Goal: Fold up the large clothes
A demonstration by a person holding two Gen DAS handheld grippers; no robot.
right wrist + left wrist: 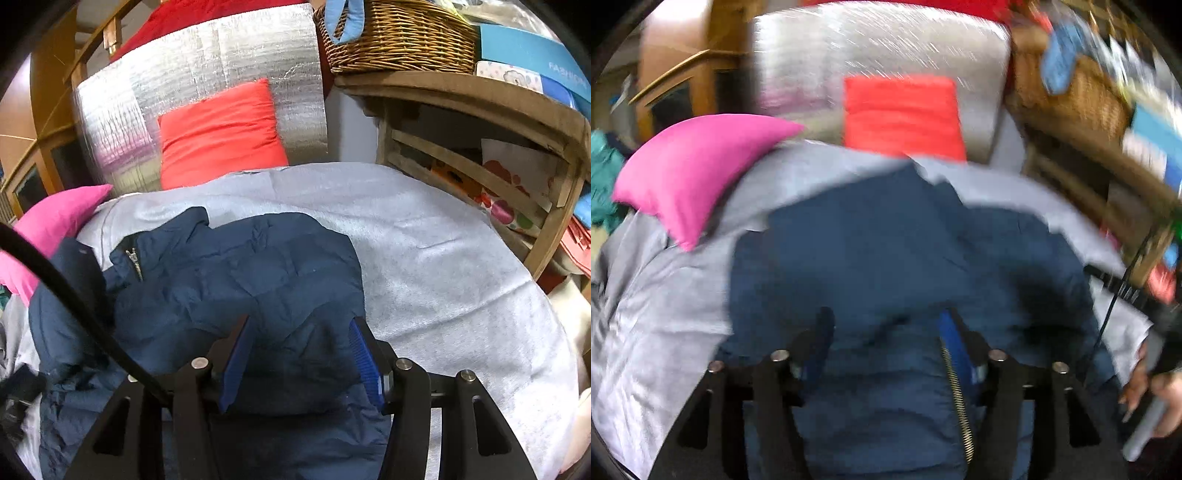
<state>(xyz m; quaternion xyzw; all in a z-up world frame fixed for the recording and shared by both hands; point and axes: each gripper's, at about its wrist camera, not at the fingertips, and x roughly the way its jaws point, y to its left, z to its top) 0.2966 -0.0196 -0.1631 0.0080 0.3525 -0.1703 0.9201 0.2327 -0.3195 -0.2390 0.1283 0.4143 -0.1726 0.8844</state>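
A navy blue padded jacket (894, 251) with a metal zipper (956, 398) lies crumpled on a grey bed sheet (657, 332). My left gripper (886, 321) is open just above the jacket, its fingers wide apart over the fabric; this view is motion-blurred. In the right wrist view the jacket (236, 273) lies in a heap at the left of the sheet (443, 258), collar and zipper (135, 264) toward the far left. My right gripper (301, 328) is open, fingers spread over the jacket's near right edge.
A pink pillow (690, 166) lies at the left, an orange-red pillow (221, 136) leans on a silver foil headboard (207, 62). A wooden shelf (480, 110) with a wicker basket (399, 37) stands to the right. A black cable (74, 295) crosses the left.
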